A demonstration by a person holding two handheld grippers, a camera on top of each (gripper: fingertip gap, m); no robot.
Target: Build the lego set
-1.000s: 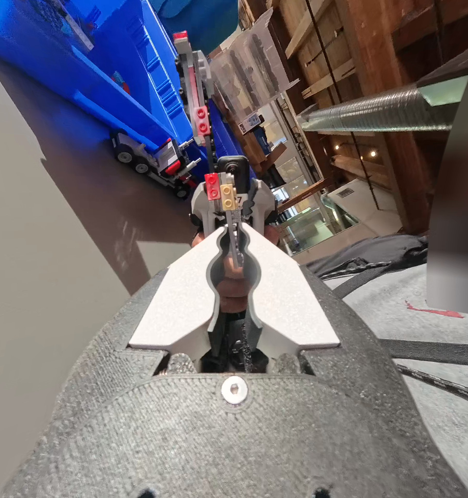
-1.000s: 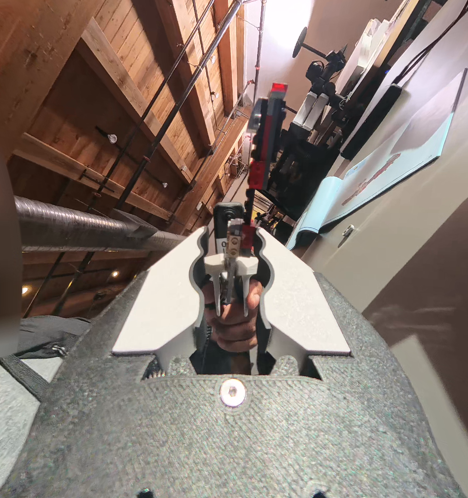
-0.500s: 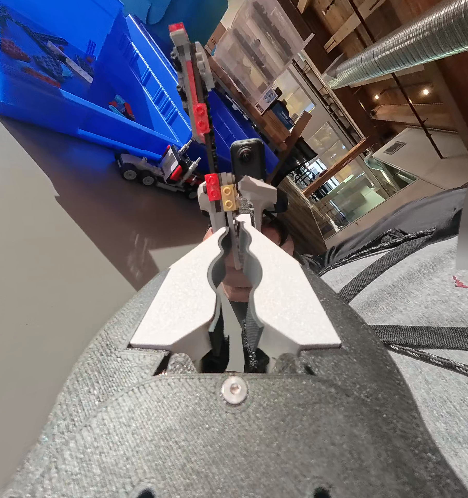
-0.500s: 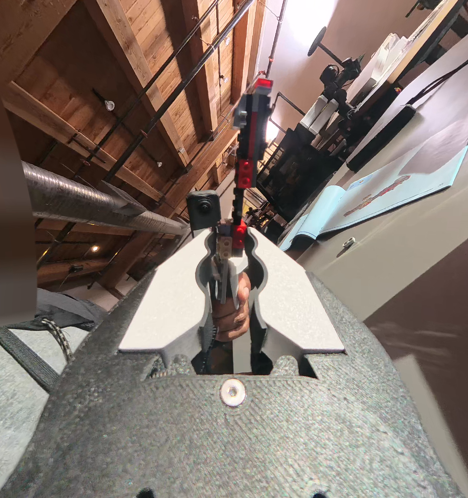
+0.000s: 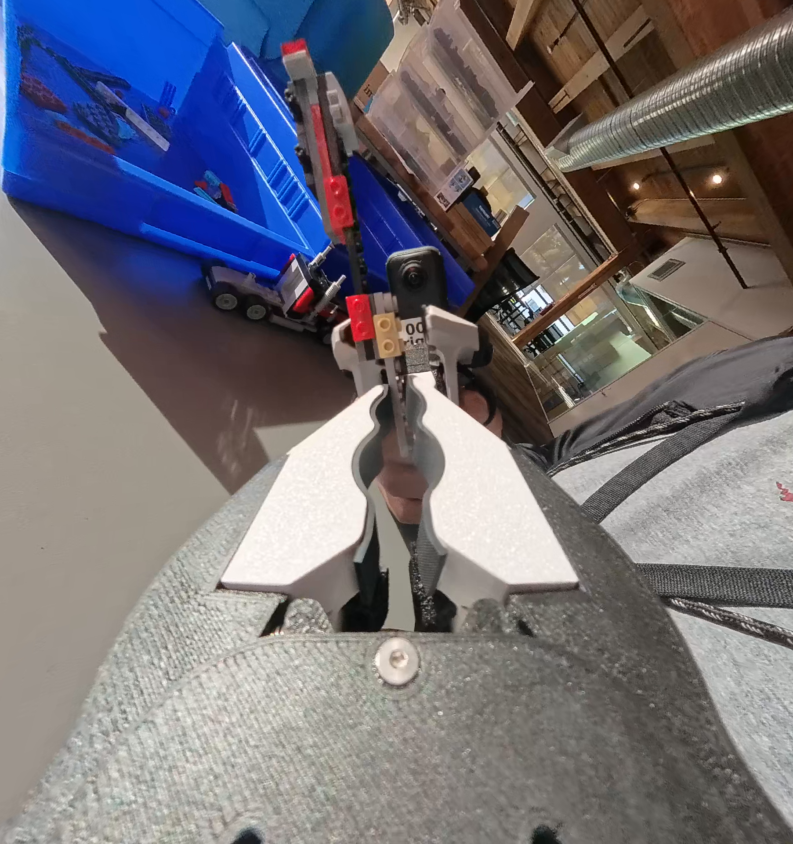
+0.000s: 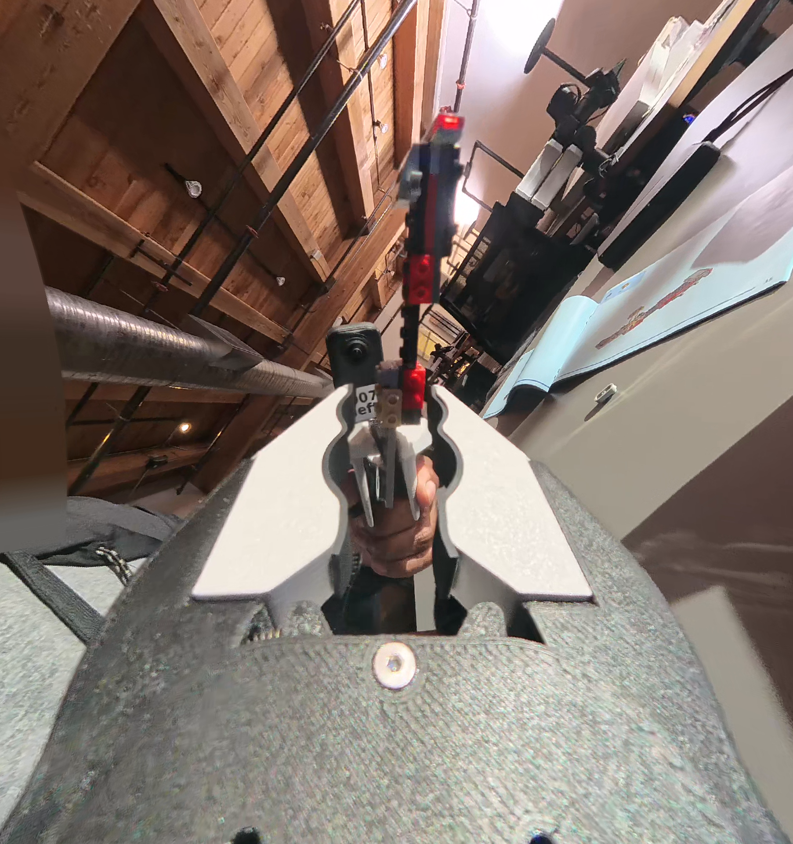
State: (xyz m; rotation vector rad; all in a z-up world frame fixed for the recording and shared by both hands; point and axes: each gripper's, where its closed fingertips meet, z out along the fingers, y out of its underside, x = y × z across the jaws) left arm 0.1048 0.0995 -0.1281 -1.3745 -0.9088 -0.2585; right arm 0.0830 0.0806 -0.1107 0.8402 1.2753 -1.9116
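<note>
A long black, red and grey lego assembly (image 5: 326,137) stands up between my two grippers, which face each other. It ends in a red brick (image 5: 360,317) and a tan brick (image 5: 387,335). My left gripper (image 5: 401,397) is shut on a thin grey plate at the assembly's lower end. My right gripper (image 6: 385,397) is shut on the red and tan brick block (image 6: 401,399), and the assembly (image 6: 431,205) rises above it. A built lego truck (image 5: 271,297) stands on the table.
Blue bins (image 5: 111,192) with loose lego pieces stand behind the truck on the grey table (image 5: 66,411). An open instruction booklet (image 6: 659,310) and a small loose piece (image 6: 606,392) lie on the table (image 6: 659,434). A person's hand (image 6: 399,539) holds the left gripper. Both grippers' tips are close together, under 4 cm apart.
Both grippers stay shut on the assembly. The held pair has tilted and shifted together, so more of the blue bins and the booklet has come into view.
</note>
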